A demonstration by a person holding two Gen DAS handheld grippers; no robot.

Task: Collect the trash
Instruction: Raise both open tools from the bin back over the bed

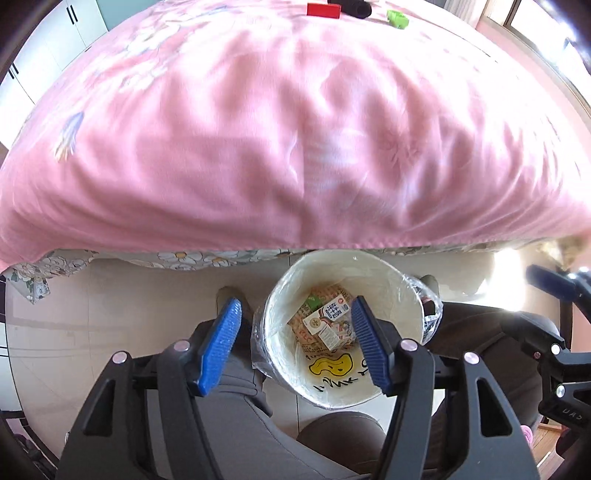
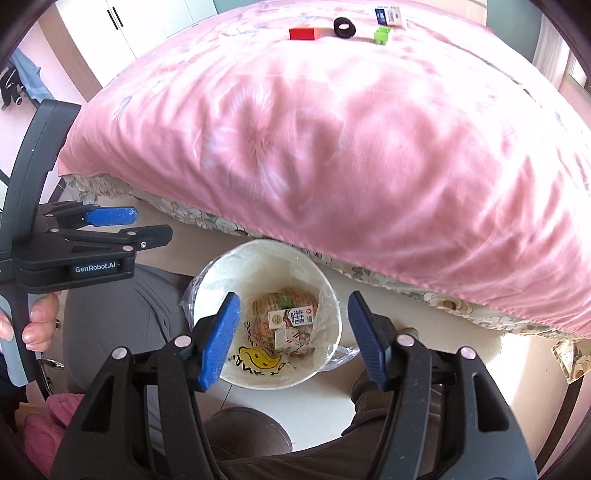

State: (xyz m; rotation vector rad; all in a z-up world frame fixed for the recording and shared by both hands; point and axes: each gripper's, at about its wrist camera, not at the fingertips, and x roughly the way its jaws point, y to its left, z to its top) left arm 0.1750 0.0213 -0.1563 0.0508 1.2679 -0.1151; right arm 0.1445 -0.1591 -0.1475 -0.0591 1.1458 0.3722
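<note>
We list a white trash bin with a clear plastic liner, standing on the tiled floor just beside the bed, between the person's legs. Inside it we find a small milk carton lying on a crumpled brown paper bag, with a yellow-printed plastic bag beneath. Our left gripper hangs above the bin, jaws apart, nothing between the blue pads. Our right gripper likewise, jaws apart and empty. On the pink bedspread, well apart from the bin: a red box, a black tape roll, a green block, a blue-and-white packet.
</note>
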